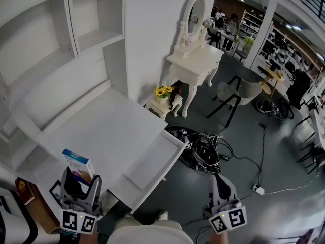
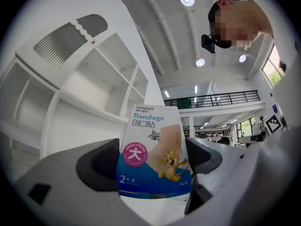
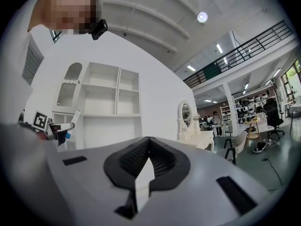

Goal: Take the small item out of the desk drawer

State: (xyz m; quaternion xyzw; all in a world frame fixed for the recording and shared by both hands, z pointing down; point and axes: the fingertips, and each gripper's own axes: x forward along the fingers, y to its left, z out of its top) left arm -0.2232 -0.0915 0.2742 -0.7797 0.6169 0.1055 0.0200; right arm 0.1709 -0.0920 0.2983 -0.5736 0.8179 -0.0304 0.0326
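Blue and white, the bandage box (image 2: 151,154) sits clamped between the jaws of our left gripper (image 1: 80,181), held over the white desk (image 1: 101,126) beside its open drawer (image 1: 152,162). We judge the take-out essentially done. Only setting the box down, and perhaps shutting the drawer, is left. Our right gripper (image 3: 148,147) hangs with jaws pressed together on nothing. Around us stand white shelving (image 1: 76,24) and an ornate vanity table (image 1: 195,62), with cables (image 1: 205,151) on the grey floor (image 1: 254,131).

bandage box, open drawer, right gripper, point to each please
bandage box (image 2: 149,157): left gripper view, middle of its printed front.
drawer (image 1: 151,161): head view, bare floor of the pulled-out drawer.
right gripper (image 3: 148,147): right gripper view, where its closed jaws meet.
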